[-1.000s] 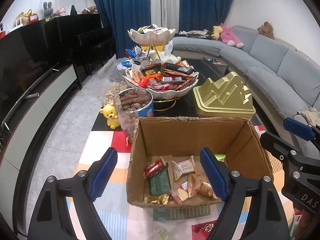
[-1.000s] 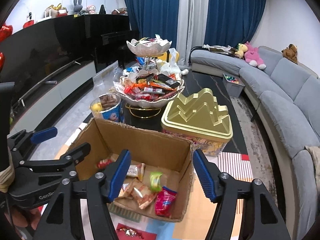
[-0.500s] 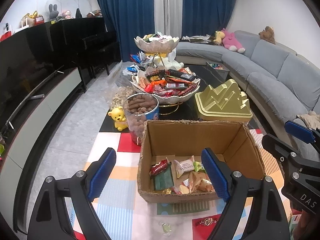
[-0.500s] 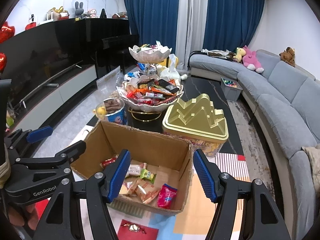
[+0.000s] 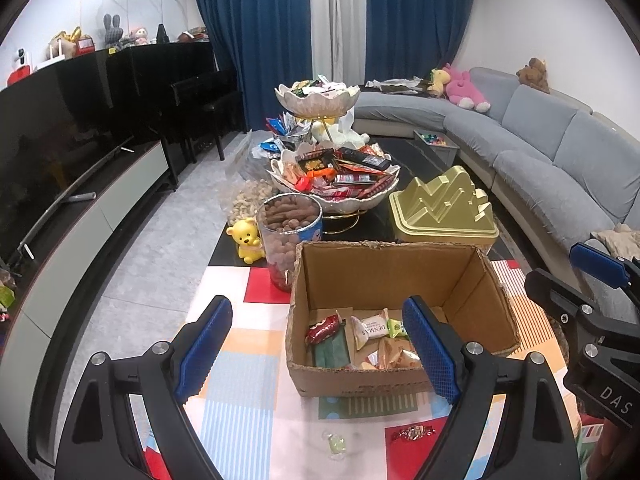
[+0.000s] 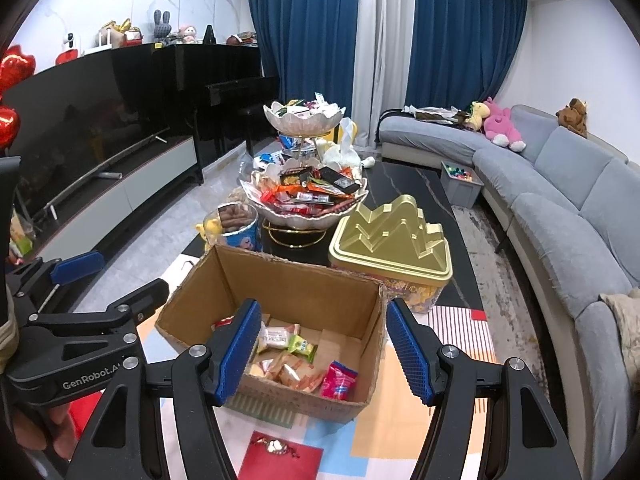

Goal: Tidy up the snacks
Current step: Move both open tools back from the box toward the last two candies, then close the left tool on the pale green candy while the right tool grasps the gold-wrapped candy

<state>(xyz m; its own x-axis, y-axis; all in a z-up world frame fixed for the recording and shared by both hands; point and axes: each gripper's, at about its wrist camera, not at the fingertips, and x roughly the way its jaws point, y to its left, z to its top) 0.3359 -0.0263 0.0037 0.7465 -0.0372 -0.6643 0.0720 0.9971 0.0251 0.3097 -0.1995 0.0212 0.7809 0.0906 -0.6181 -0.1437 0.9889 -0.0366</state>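
While both of your grippers hang above the colourful mat with nothing in them, take stock before you reach. Your left gripper has its blue pads spread wide, and your right gripper is likewise released and empty. The cardboard box sits on the mat just in front of the tiered snack bowl and the gold tin, and it already holds several wrapped snacks along its near side, among them a white packet and a red one.

Two loose sweets lie on the mat outside the box, near its front wall: a clear-wrapped candy and a red-wrapped candy. These look like your likely next picks. Each is small and flat, so come down steeply, straddle the wrapper with the pads, and close on the body instead of a twisted end, which may slip free. Take the red one with whichever gripper is nearer; from the right wrist view it lies almost directly below your pads. Keep the other gripper well clear of the box rim so you do not nudge it.
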